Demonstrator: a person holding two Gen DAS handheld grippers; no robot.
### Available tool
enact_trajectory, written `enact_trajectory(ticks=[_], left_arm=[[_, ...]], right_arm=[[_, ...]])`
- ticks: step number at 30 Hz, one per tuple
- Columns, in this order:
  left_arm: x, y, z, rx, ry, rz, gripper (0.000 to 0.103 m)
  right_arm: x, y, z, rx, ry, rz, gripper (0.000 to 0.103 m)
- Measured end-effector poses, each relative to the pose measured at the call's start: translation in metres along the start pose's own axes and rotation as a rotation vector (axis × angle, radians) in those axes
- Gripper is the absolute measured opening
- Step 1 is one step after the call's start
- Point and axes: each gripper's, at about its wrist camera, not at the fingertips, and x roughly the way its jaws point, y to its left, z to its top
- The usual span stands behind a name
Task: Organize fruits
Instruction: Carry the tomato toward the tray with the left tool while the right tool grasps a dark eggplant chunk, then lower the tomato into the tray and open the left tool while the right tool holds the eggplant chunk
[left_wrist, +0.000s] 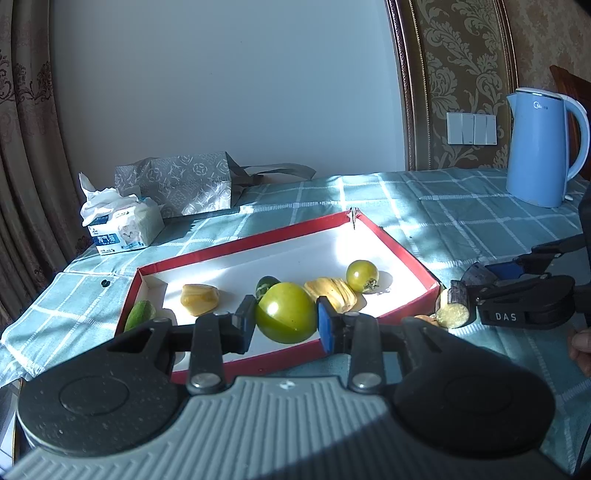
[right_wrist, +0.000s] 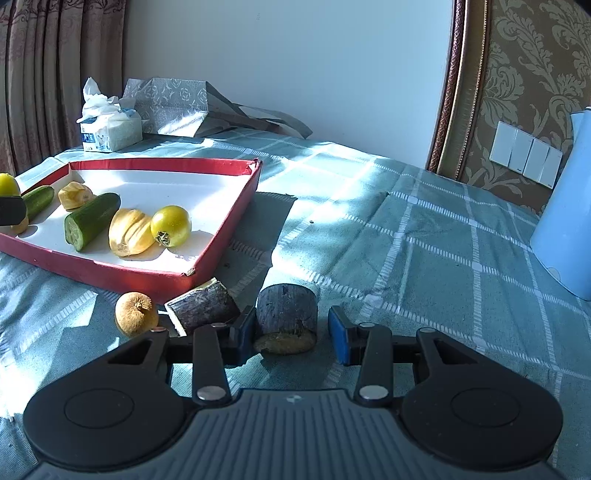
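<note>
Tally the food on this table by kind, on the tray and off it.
Tomatoes: 2
Cucumber pieces: 2
Yellow fruit pieces: 2 in plain view
Dark cane pieces: 2
Brown round fruit: 1
Total: 9

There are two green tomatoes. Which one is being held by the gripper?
The big green tomato, clamped between the left gripper pads above the red tray's near edge. The small tomato lies loose inside the tray.

Hard dappled sunlight, deep shadows, sharp focus, fisheye-bent edges.
</note>
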Motion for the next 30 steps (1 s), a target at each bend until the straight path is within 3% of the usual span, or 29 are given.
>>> enact_trajectory(ticks=[11, 21, 30], left_arm=[[-0.006, 0.006, 0.002, -0.01, -0.013, 0.001, 0.032], [-0.009, 0.013, 0.005, -0.025, -0.02, 0.004, 0.032], [-0.012, 0.023, 0.008, -0.052, -0.031, 0.006, 0.032]], right_arm=[[0.003, 0.0, 0.003, -0.003, 0.009, 0.009, 0.035], [-0.005, 0.003, 0.0, 0.023, 0.006, -0.051, 0.032], [-0.062, -0.002, -0.024, 0.083, -0.052, -0.077, 0.032]])
